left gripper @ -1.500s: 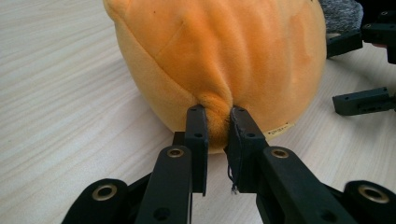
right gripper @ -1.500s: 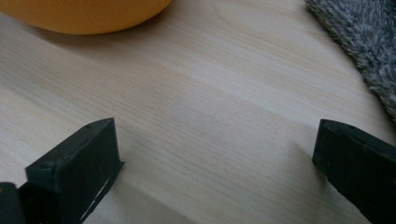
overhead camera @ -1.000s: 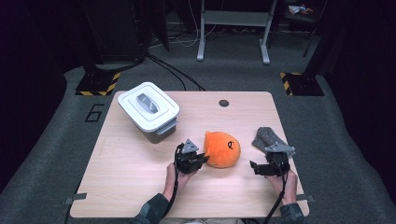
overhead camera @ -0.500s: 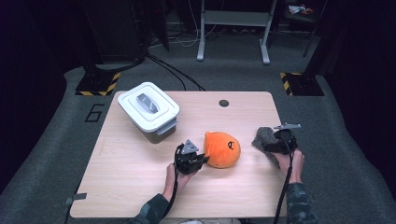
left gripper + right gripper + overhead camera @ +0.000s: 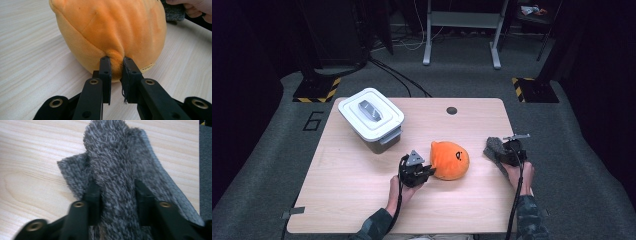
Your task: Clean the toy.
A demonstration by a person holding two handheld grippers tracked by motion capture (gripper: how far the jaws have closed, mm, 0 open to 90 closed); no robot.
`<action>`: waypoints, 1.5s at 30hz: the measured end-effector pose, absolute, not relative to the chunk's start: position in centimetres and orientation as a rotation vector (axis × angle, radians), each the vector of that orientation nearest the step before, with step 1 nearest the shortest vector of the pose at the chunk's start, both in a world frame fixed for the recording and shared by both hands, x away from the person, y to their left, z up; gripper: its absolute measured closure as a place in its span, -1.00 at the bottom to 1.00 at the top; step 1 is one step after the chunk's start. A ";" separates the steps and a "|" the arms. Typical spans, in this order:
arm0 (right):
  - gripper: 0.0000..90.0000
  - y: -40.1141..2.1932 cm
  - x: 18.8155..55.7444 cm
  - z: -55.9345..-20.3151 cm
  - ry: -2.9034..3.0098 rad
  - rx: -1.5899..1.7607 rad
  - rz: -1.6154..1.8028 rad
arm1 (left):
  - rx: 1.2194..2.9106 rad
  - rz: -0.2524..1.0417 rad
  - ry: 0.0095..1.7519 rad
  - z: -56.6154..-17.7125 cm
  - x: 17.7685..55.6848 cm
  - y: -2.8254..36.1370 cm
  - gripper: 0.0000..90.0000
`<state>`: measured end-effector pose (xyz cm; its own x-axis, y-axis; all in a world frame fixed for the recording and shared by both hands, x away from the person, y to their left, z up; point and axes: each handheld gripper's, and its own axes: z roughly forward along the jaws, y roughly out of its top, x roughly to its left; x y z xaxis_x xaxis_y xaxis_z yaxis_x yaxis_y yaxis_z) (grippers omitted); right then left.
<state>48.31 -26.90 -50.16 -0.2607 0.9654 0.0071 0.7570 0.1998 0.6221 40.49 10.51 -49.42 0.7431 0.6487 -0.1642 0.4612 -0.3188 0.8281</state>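
At the near edge of the surface (image 5: 352,200), two forearms are seen coming in from below. The left gripper (image 5: 426,171) is clamped on a pinch of orange fabric at the side of the orange plush toy (image 5: 450,160); in the left gripper view, a small fold of the plush (image 5: 110,32) is squeezed tight between the two black jaws, low down by a sewn-in label. The toy is resting on the wood, right of centre. Over on the right, the right gripper (image 5: 501,154) is closed on the grey fuzzy cloth (image 5: 493,147), its jaws having just been closing; in the right gripper view a raised ridge of the cloth (image 5: 112,170) is gripped between them, the rest spread on the surface near its right edge. Toy and cloth are kept apart. Farther back on the left, a white lidded bin (image 5: 371,118) is set at an angle, and beyond it a small dark round hole (image 5: 452,110) is noted near the far edge.
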 end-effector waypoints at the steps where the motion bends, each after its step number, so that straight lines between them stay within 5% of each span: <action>1: 0.60 -26.8 48.2 -50.2 2.088 1.619 0.740 | 1.973 0.241 0.846 -49.4 40.5 10.5 0.76; 22: 0.71 -25.9 45.1 -44.4 2.056 1.497 1.015 | 1.970 0.274 0.837 -49.3 40.2 10.3 0.76; 45: 0.68 -17.2 44.5 -39.7 2.255 1.220 1.160 | 1.974 0.286 0.801 -48.6 40.1 9.6 0.76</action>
